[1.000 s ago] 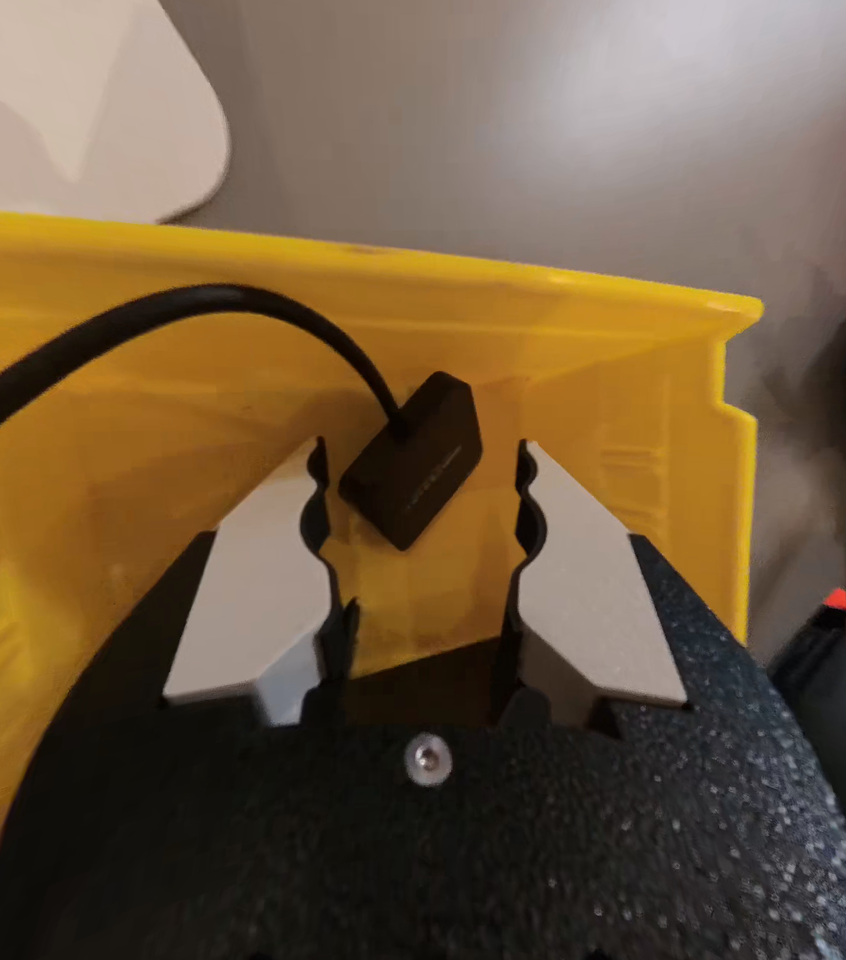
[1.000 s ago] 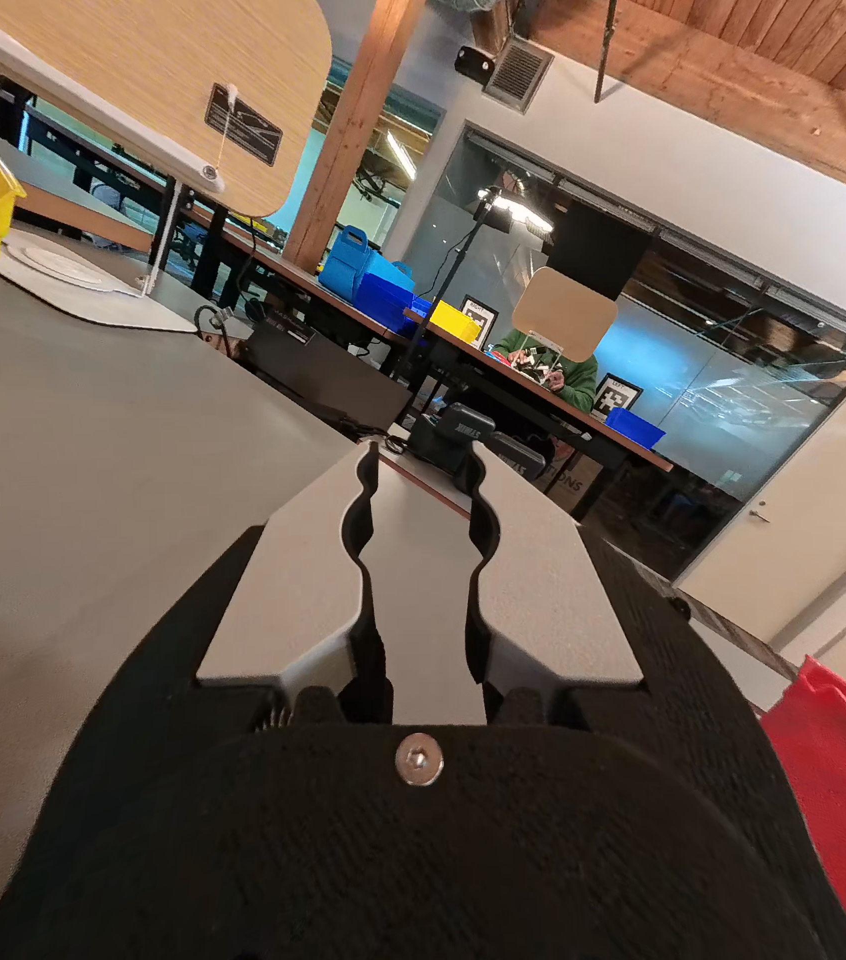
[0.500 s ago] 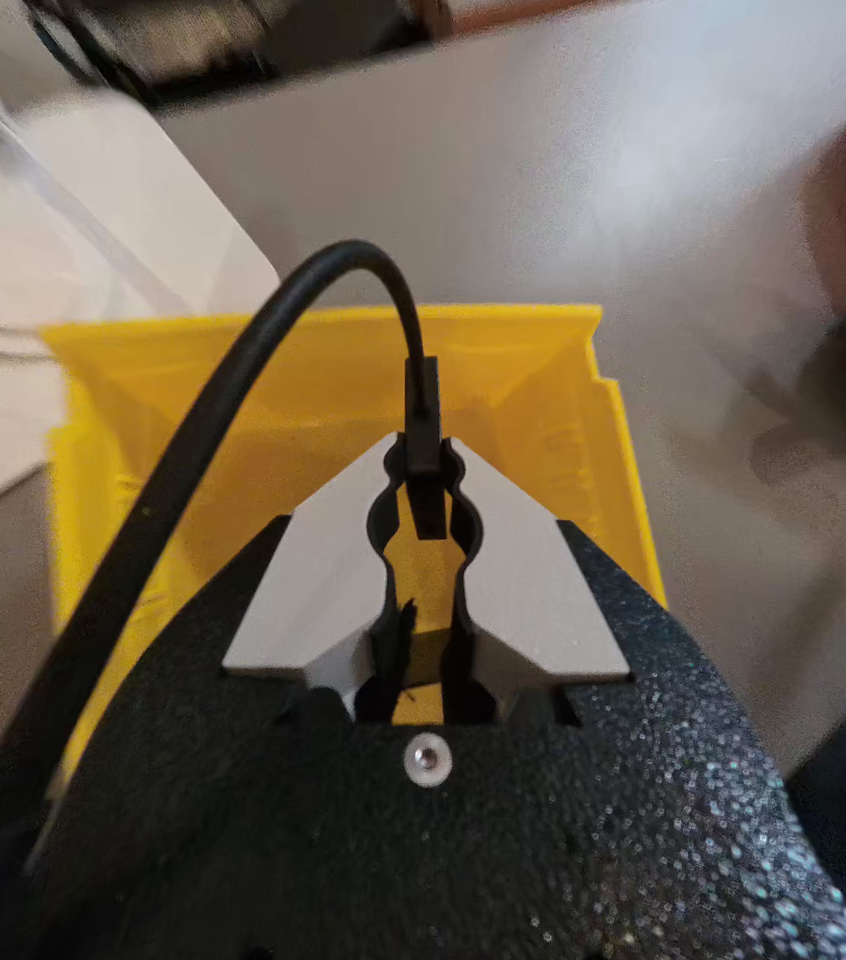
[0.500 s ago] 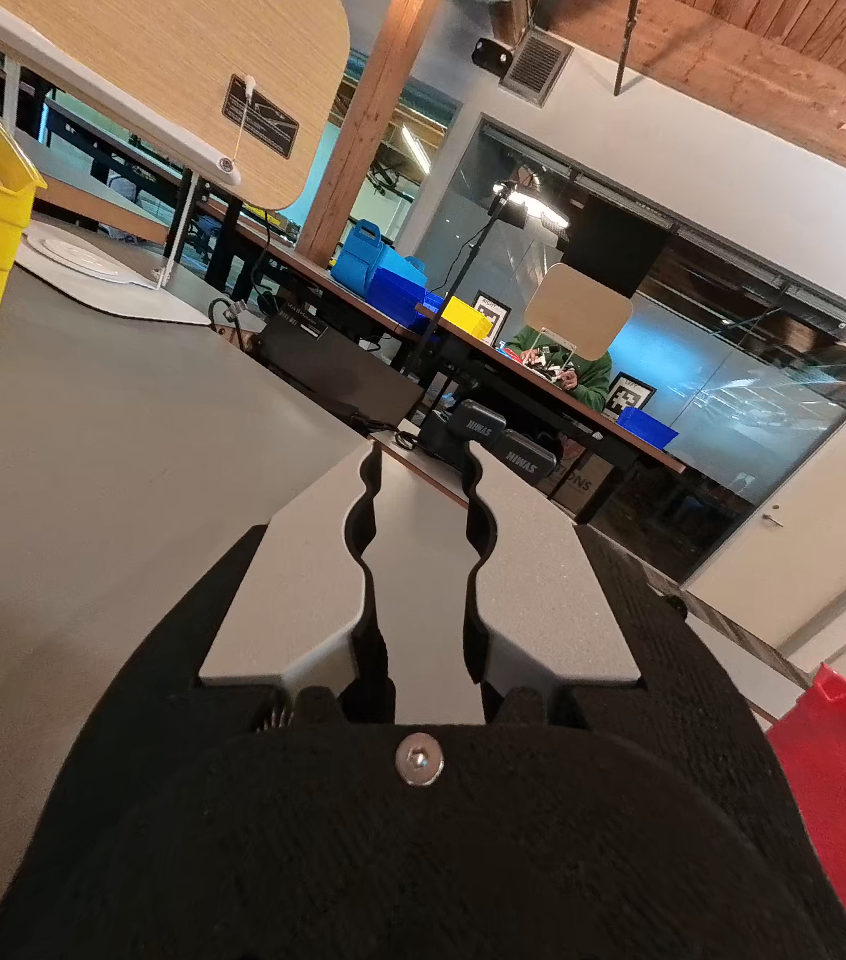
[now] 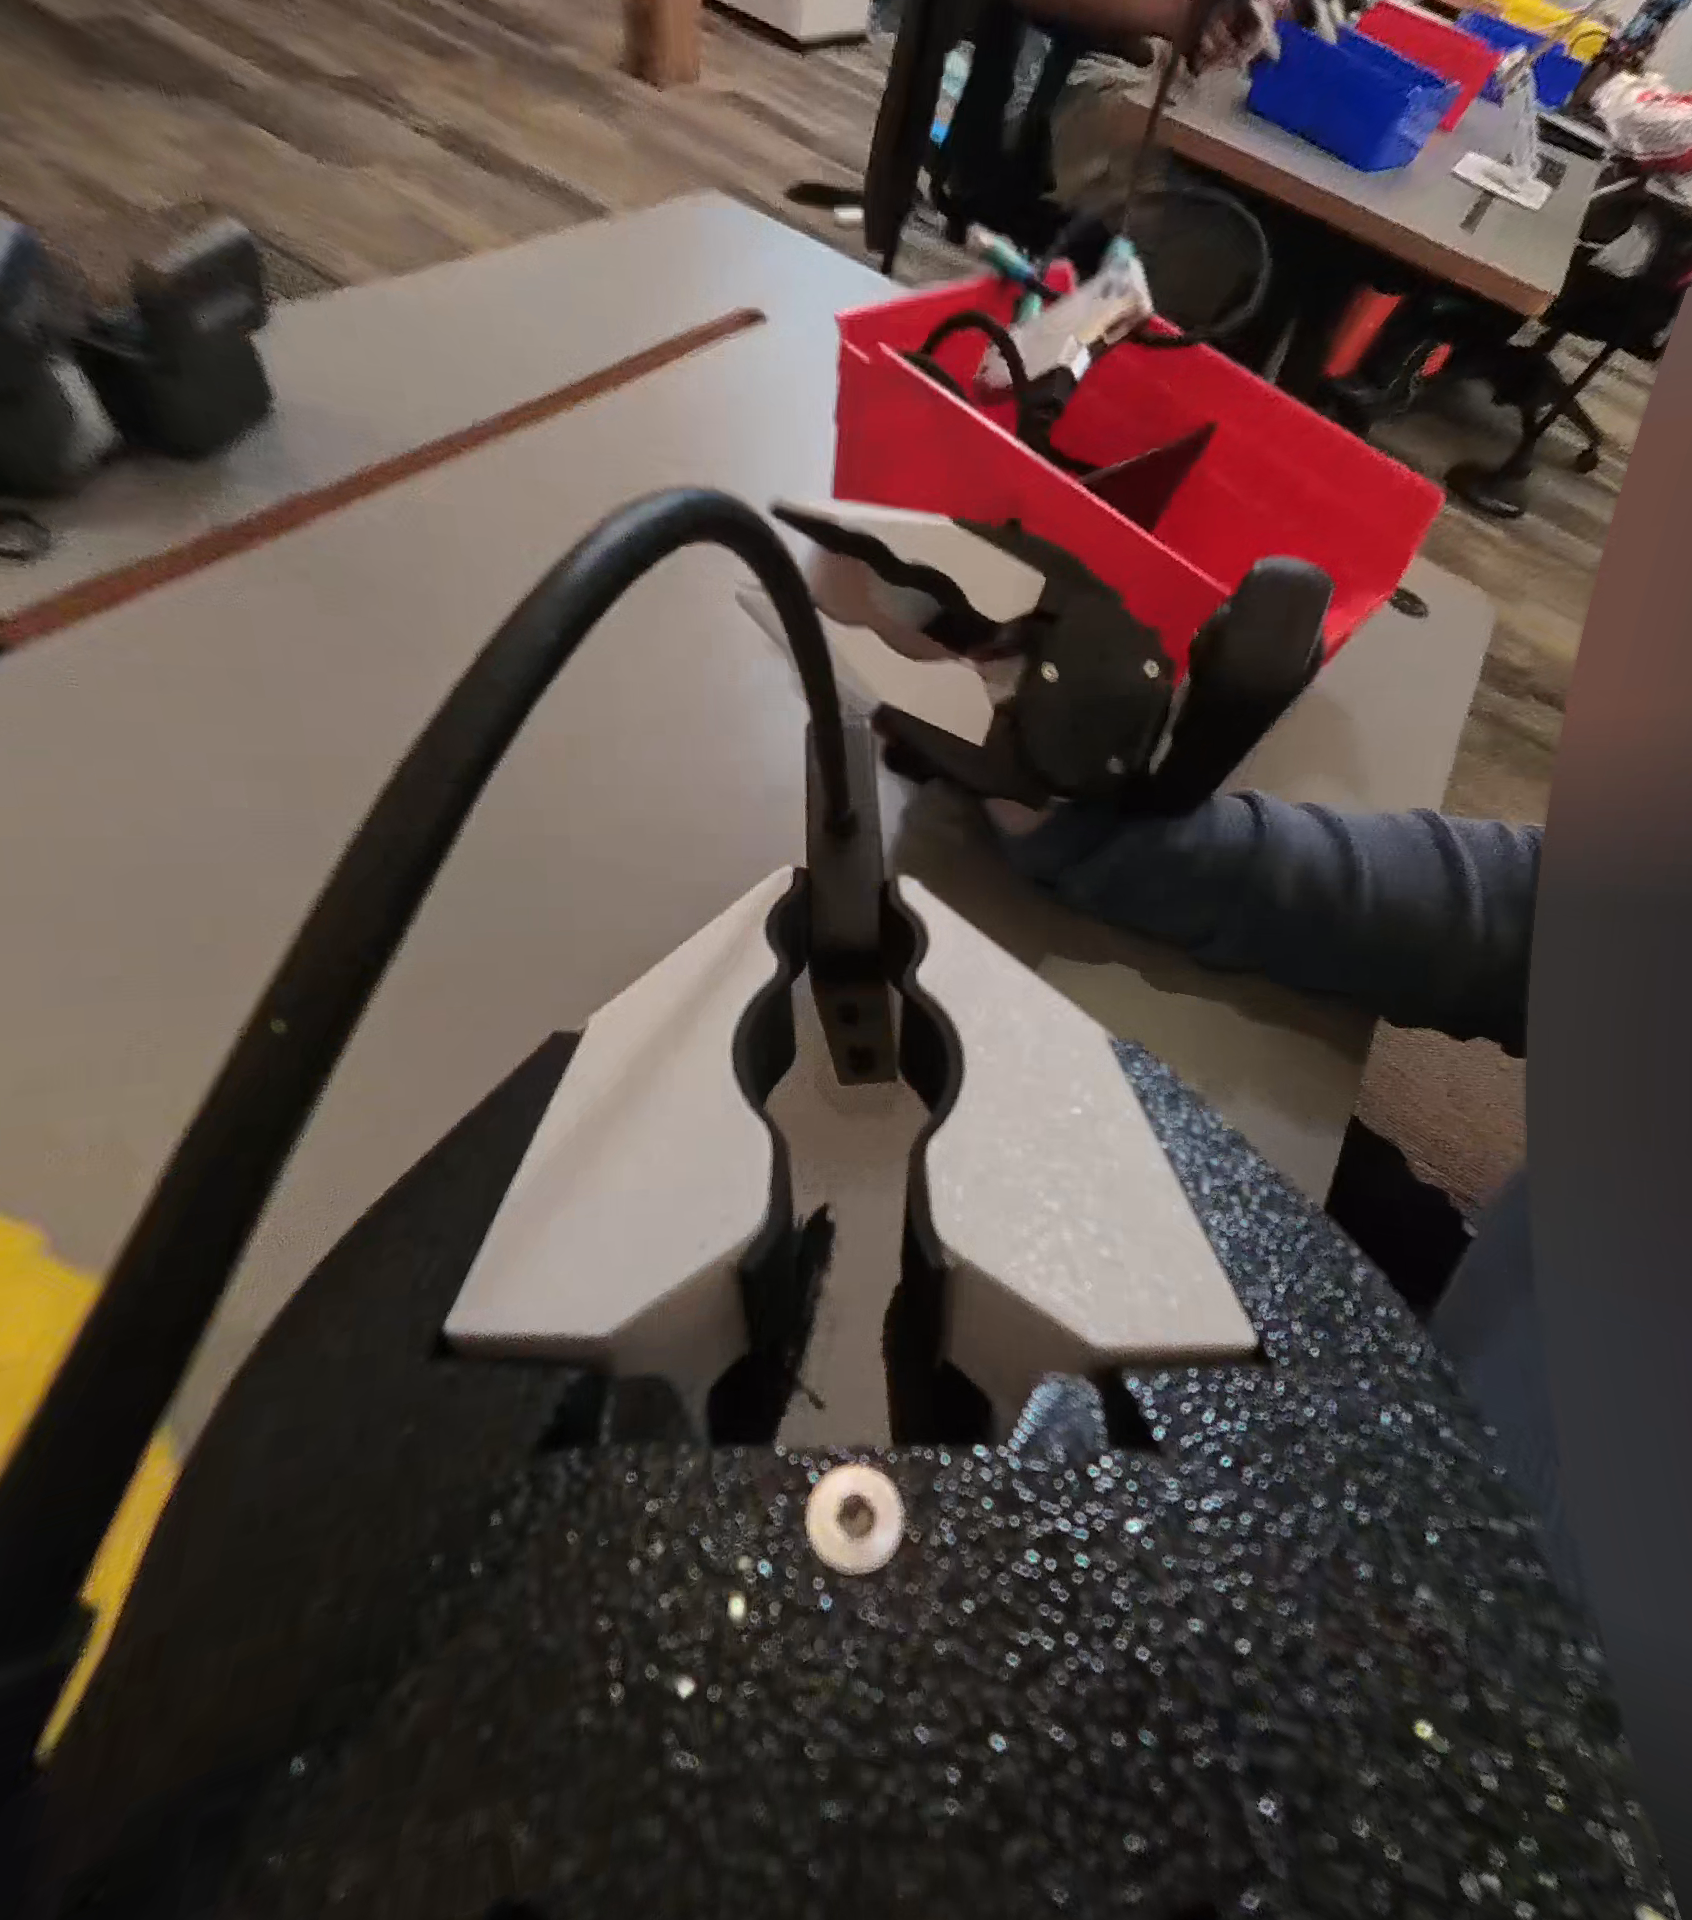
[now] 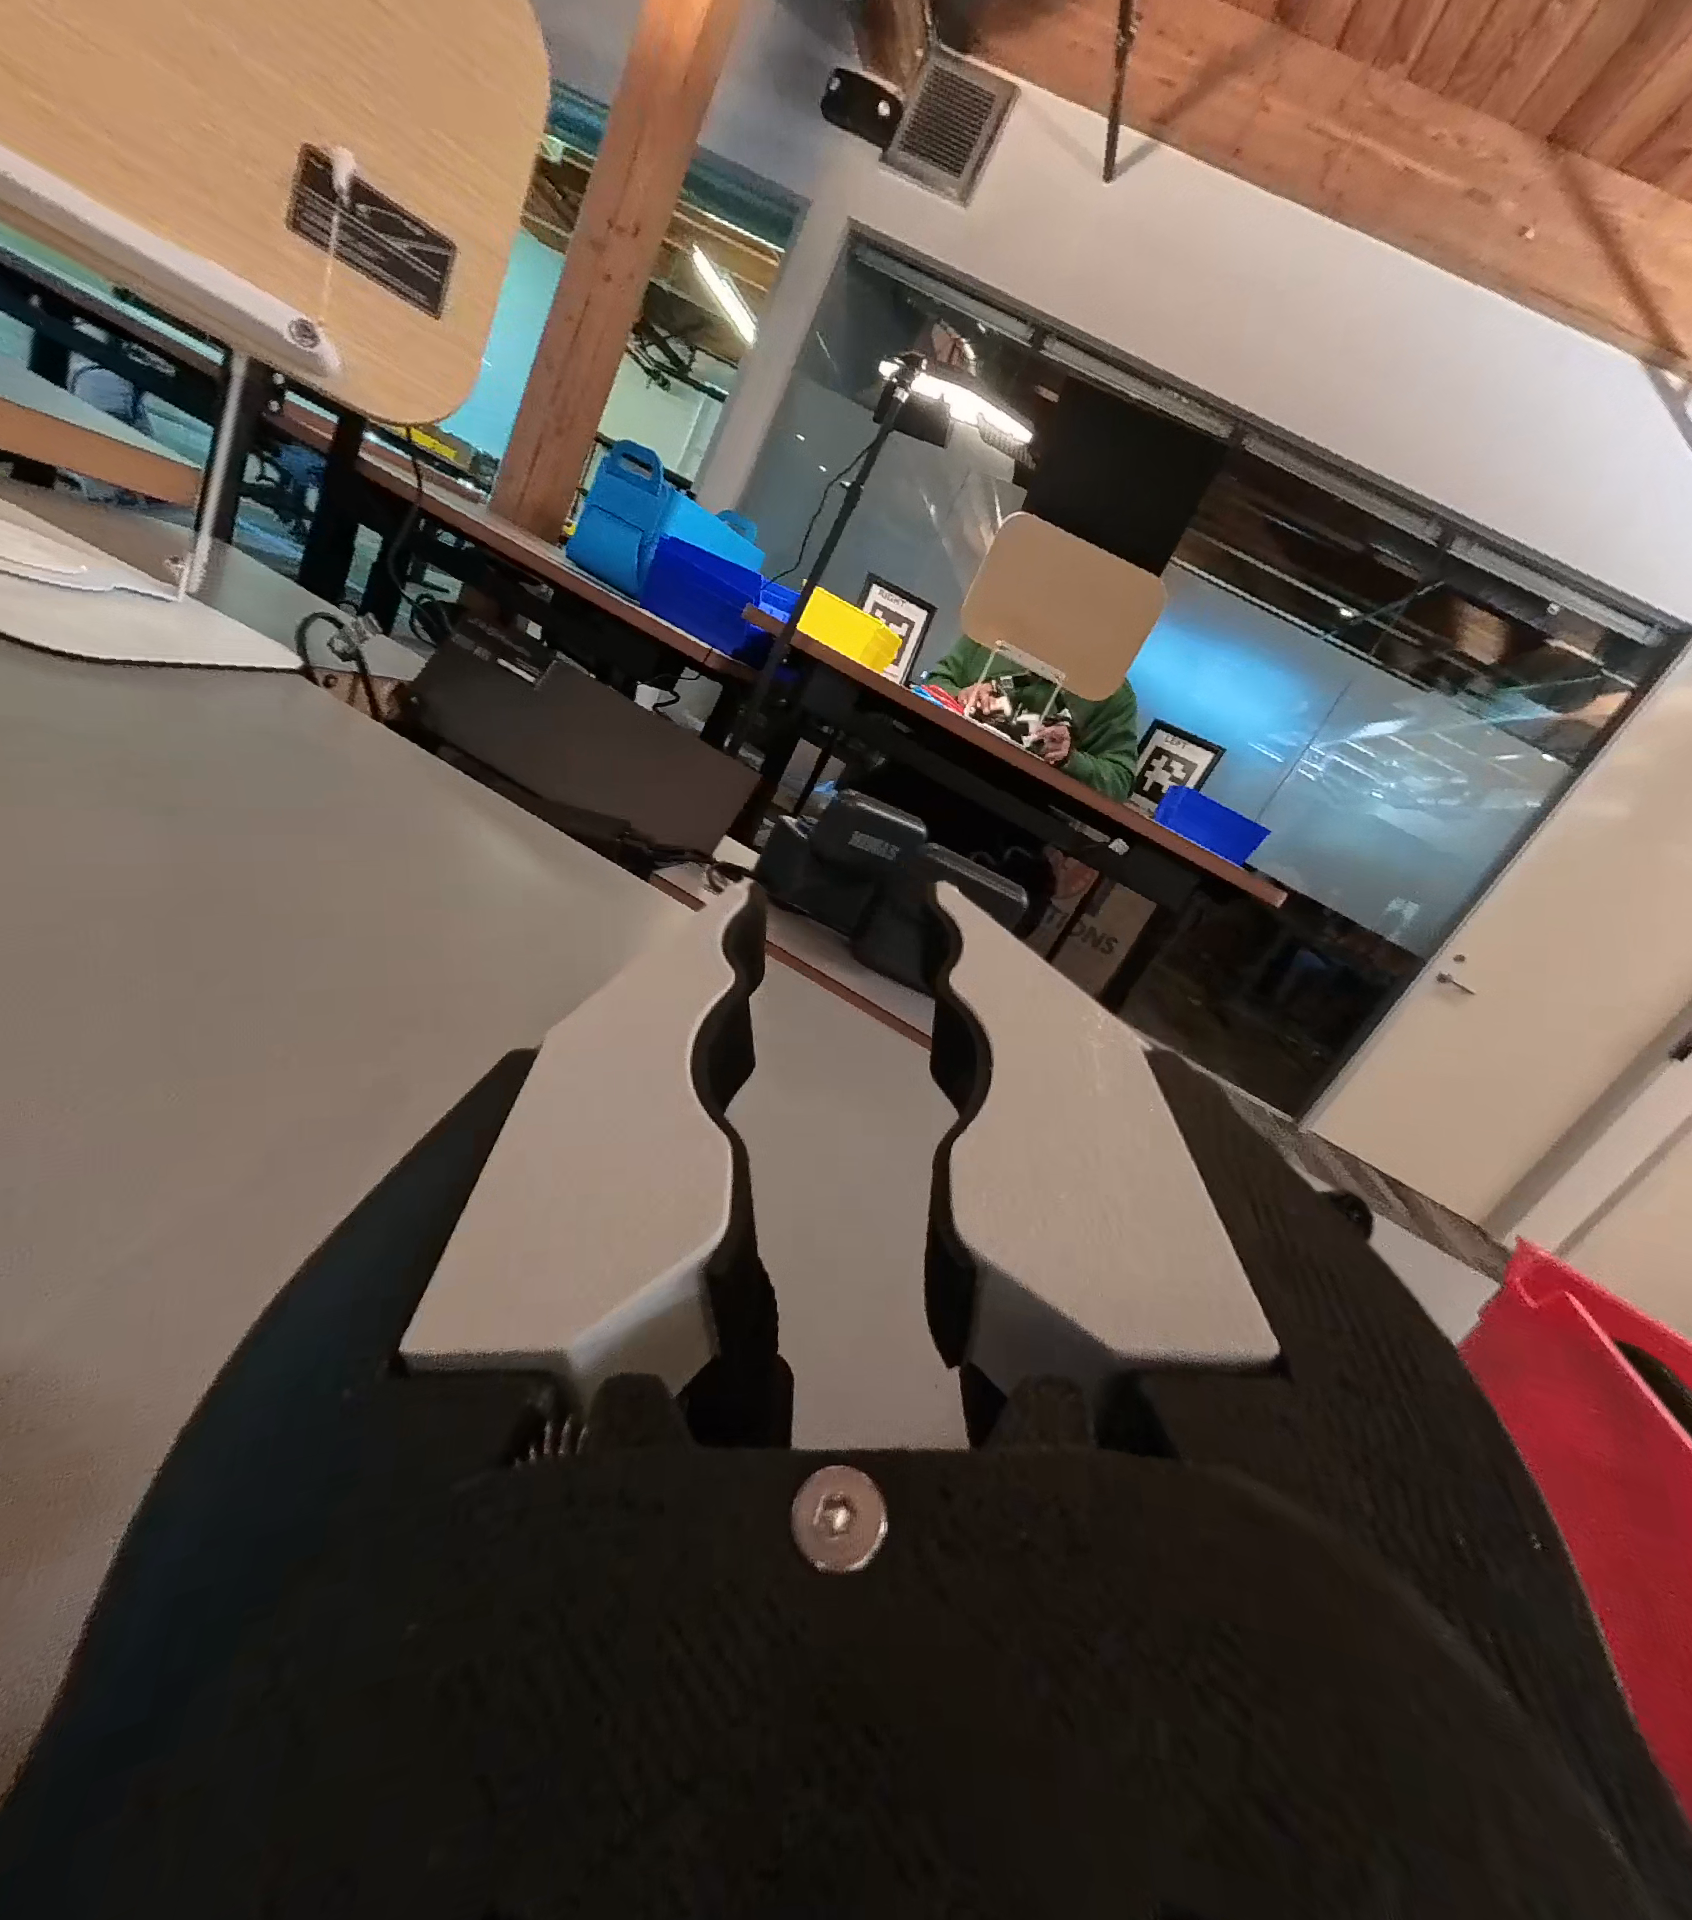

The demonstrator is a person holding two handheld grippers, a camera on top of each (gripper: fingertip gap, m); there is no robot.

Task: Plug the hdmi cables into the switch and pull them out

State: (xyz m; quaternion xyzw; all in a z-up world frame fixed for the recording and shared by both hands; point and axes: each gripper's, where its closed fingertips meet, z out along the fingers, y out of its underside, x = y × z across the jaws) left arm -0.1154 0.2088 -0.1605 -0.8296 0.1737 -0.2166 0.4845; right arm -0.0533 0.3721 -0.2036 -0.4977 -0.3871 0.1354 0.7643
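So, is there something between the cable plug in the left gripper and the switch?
Cannot say: no switch shows in either view. The left gripper grips the plug above bare table; the right gripper is just beyond it.

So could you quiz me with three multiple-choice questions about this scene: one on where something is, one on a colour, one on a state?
1. Where is the red bin?
A. Beyond the right gripper
B. Under the table
C. On a chair

2. What colour is the cable?
A. White
B. Black
C. Blue

3. How is the left gripper?
A. Wide open, empty
B. Out of view
C. Shut on the cable's plug

Answers: 1 A, the bin stands on the table behind that gripper; 2 B, it arcs black; 3 C, both fingers pinch the plug.
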